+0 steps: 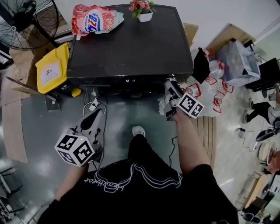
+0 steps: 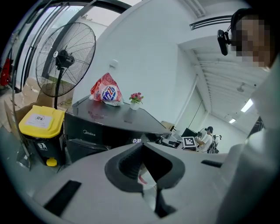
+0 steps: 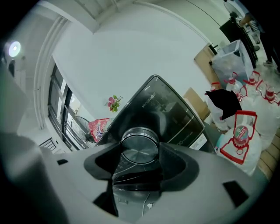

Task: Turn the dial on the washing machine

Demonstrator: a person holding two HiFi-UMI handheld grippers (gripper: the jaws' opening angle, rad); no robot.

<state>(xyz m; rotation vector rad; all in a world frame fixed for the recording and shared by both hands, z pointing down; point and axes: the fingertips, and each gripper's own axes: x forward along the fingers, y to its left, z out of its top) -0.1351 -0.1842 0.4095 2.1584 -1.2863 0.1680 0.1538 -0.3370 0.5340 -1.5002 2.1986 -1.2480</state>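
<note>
The black washing machine (image 1: 131, 48) stands in front of me, seen from above in the head view. Its round silver dial (image 3: 139, 146) fills the middle of the right gripper view. My right gripper (image 3: 139, 152) has a dark jaw against each side of the dial, shut on it. In the head view that gripper (image 1: 169, 85) is at the machine's front right corner and hides the dial. My left gripper (image 1: 97, 114) hangs low at the left, away from the machine, its tips together (image 2: 141, 146) on nothing. The machine's lit display (image 2: 137, 141) shows in the left gripper view.
On the machine's top lie a red detergent bag (image 1: 94, 19) and a small flower pot (image 1: 143, 12). A yellow bin (image 1: 52, 68) and a floor fan (image 1: 30, 19) stand to its left. White and red bags (image 1: 210, 87) pile up to its right. My shoe (image 1: 138, 130) is on the grey floor.
</note>
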